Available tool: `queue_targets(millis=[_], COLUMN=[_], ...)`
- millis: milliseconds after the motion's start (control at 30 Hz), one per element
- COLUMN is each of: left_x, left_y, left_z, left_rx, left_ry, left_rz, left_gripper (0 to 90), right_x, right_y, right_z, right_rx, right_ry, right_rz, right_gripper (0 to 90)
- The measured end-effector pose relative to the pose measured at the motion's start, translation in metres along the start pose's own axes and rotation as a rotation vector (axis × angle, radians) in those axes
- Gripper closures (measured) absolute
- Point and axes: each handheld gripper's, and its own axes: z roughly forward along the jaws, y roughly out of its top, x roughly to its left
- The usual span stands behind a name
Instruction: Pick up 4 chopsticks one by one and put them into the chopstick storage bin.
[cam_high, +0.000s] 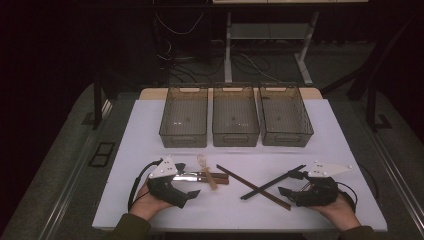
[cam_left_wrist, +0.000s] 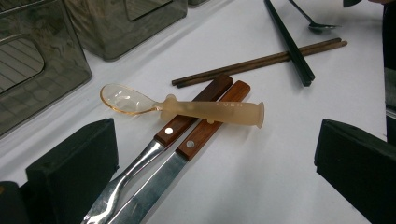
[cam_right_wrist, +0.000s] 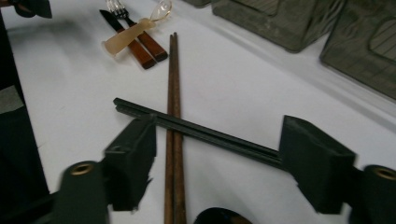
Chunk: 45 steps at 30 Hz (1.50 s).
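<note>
Cutlery lies on the white table (cam_high: 150, 125). A knife (cam_left_wrist: 212, 119) and a fork (cam_left_wrist: 194, 109) with wooden handles lie side by side, and a clear amber spoon (cam_left_wrist: 187, 108) rests across them. My left gripper (cam_high: 187, 181) is open, its jaws either side of their metal ends (cam_left_wrist: 215, 158). A brown pair of chopsticks (cam_high: 252, 186) is crossed by a black pair (cam_high: 272, 182). My right gripper (cam_high: 288, 183) is open and low, its jaws (cam_right_wrist: 224, 158) straddling the black chopsticks (cam_right_wrist: 205, 133) where they cross the brown ones (cam_right_wrist: 173, 116).
Three grey see-through bins (cam_high: 184, 116) (cam_high: 235, 116) (cam_high: 285, 115) stand in a row at the back of the table. A small dark spoon (cam_left_wrist: 317, 25) lies near the right gripper. Dark floor, cables and a desk frame (cam_high: 227, 50) lie beyond.
</note>
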Motion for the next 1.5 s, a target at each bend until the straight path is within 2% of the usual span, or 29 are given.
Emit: queue_targets(millis=[233, 267, 333, 433, 533, 667, 767, 1067, 1500], left_x=[0.0, 0.0, 0.0, 0.0, 0.0, 0.0, 0.001, 0.0, 0.0], left_y=[0.0, 0.0, 0.0, 0.0, 0.0, 0.0, 0.0, -0.001, -0.001], left_z=[0.0, 0.0, 0.0, 0.0, 0.0, 0.0, 0.0, 0.001, 0.001], left_rx=[-0.001, 0.0, 0.002, 0.001, 0.001, 0.004, 0.004, 0.013, 0.007], left_ry=[0.005, 0.005, 0.003, 0.005, 0.005, 0.004, 0.002, 0.0, -0.001], left_rz=[0.0, 0.0, 0.002, 0.0, 0.0, 0.001, 0.0, 0.004, 0.003], left_gripper=[0.0, 0.0, 0.0, 0.0, 0.0, 0.0, 0.0, 0.0, 0.0], right_x=[0.007, 0.009, 0.01, 0.016, 0.021, 0.026, 0.03, 0.038, 0.039], right_y=[0.005, 0.007, 0.008, 0.012, 0.014, 0.016, 0.018, 0.023, 0.029], right_z=[0.006, 0.009, 0.011, 0.02, 0.028, 0.035, 0.042, 0.06, 0.072], right_rx=[0.033, 0.046, 0.054, 0.096, 0.126, 0.156, 0.18, 0.243, 0.276], right_ry=[0.051, 0.066, 0.074, 0.096, 0.114, 0.122, 0.131, 0.117, 0.09], right_rz=[-0.001, -0.014, -0.018, -0.04, -0.059, -0.077, -0.094, -0.126, -0.143], right_gripper=[54.9, 61.7, 64.2, 75.8, 83.2, 88.8, 89.8, 90.0, 90.0])
